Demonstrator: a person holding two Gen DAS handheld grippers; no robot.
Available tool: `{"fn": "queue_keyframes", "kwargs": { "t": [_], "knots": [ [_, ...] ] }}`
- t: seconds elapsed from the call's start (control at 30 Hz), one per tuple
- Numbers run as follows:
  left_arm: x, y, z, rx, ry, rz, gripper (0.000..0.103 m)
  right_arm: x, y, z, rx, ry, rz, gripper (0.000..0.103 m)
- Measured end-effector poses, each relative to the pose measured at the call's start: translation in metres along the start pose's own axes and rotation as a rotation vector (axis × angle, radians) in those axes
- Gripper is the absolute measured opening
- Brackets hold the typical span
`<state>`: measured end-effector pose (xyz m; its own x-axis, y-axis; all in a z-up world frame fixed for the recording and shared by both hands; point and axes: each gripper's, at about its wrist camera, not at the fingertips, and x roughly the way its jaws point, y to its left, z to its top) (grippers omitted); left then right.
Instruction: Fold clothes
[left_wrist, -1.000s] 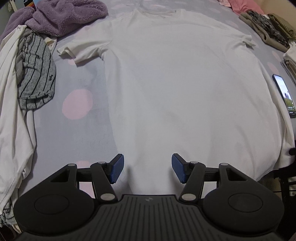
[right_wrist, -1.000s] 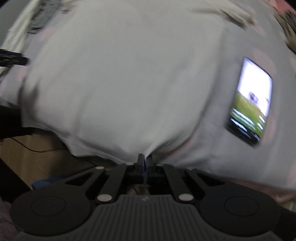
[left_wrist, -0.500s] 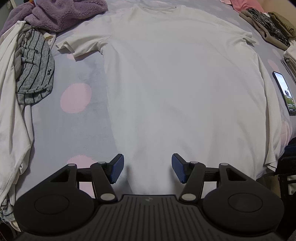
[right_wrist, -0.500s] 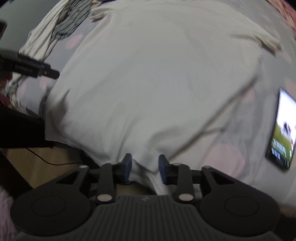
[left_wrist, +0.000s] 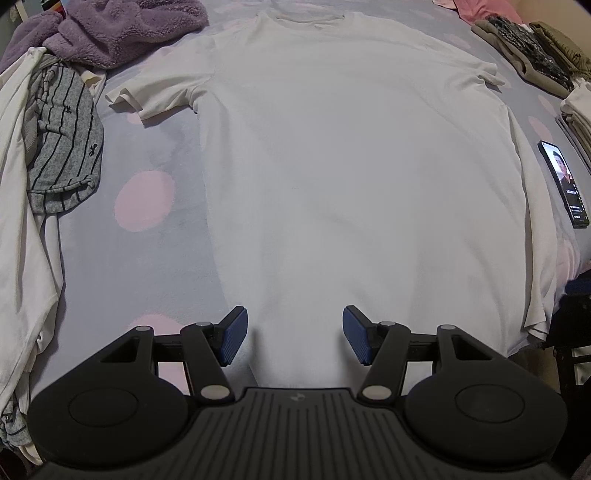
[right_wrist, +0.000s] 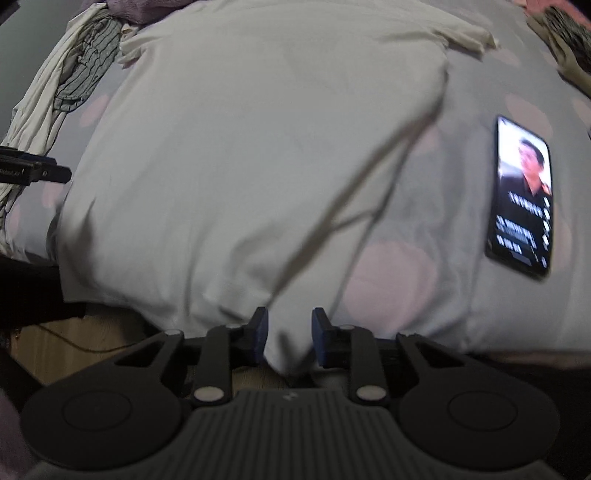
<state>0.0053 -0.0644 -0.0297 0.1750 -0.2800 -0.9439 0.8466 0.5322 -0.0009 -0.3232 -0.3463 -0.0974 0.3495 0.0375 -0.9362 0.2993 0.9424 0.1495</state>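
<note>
White short-sleeved cotton T-shirt (left_wrist: 351, 177): spread flat on bed, collar at far end, hem at near edge; both sleeves out to the sides. Right hem corner hangs over bed edge.
Bed cover (left_wrist: 155, 251): pale lilac-grey fabric w/ large pink dots; carries the shirt and all else.
Left gripper (left_wrist: 291, 334): black two-finger tool w/ blue ribbed pads (left_wrist: 233, 335); fingers wide apart, nothing between them; sits over the hem, near its left part. Contact w/ cloth: cannot tell.
Right gripper (right_wrist: 288, 334): same type; fingers part-way apart, right hem corner of shirt lying in the gap, not pinched. View motion-blurred.
Smartphone w/ black frame, lit screen (left_wrist: 563, 184): flat on cover, just beside shirt's right edge, not touching it.
Grey knit garment w/ thin black stripes (left_wrist: 61, 147): crumpled, left of shirt, apart from its sleeve.
Off-white cloth (left_wrist: 22, 229): long, draped down left bed edge, partly under striped item.
Purple fleecy garment (left_wrist: 118, 29): heaped at far left corner.
Folded dark-patterned and olive clothes (left_wrist: 532, 51): stacked far right.
Pink fabric (left_wrist: 476, 9): far right, top edge, only partly in view.
Wood-look floor (right_wrist: 85, 339): below bed edge, right wrist view.
</note>
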Motion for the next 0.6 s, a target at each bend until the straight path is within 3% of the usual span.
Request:
{"fn": "queue_keyframes", "kwargs": {
  "t": [0.13,0.27,0.33,0.4,0.53,0.6],
  "knots": [
    [-0.002,0.002,0.0,-0.008,-0.007,0.001,0.055,0.018,0.012,0.011,-0.051,-0.016,-0.082,0.026],
    [-0.001,0.003,0.0,-0.008,-0.006,0.003,0.055,0.023,0.03,0.012,-0.218,-0.061,-0.249,0.024],
    [-0.001,0.003,0.0,-0.003,-0.004,0.004,0.055,0.03,0.036,0.01,-0.274,-0.042,-0.278,0.024],
    [0.0,0.003,0.0,0.004,-0.005,0.004,0.055,0.033,0.041,0.01,-0.281,-0.033,-0.231,0.024],
    [0.001,0.003,-0.001,0.007,-0.004,0.013,0.055,0.024,0.053,0.015,-0.295,-0.116,-0.117,0.024],
    [0.001,0.004,-0.001,0.002,-0.002,0.023,0.055,0.021,0.057,0.016,-0.3,-0.15,-0.085,0.031]
  ]
}}
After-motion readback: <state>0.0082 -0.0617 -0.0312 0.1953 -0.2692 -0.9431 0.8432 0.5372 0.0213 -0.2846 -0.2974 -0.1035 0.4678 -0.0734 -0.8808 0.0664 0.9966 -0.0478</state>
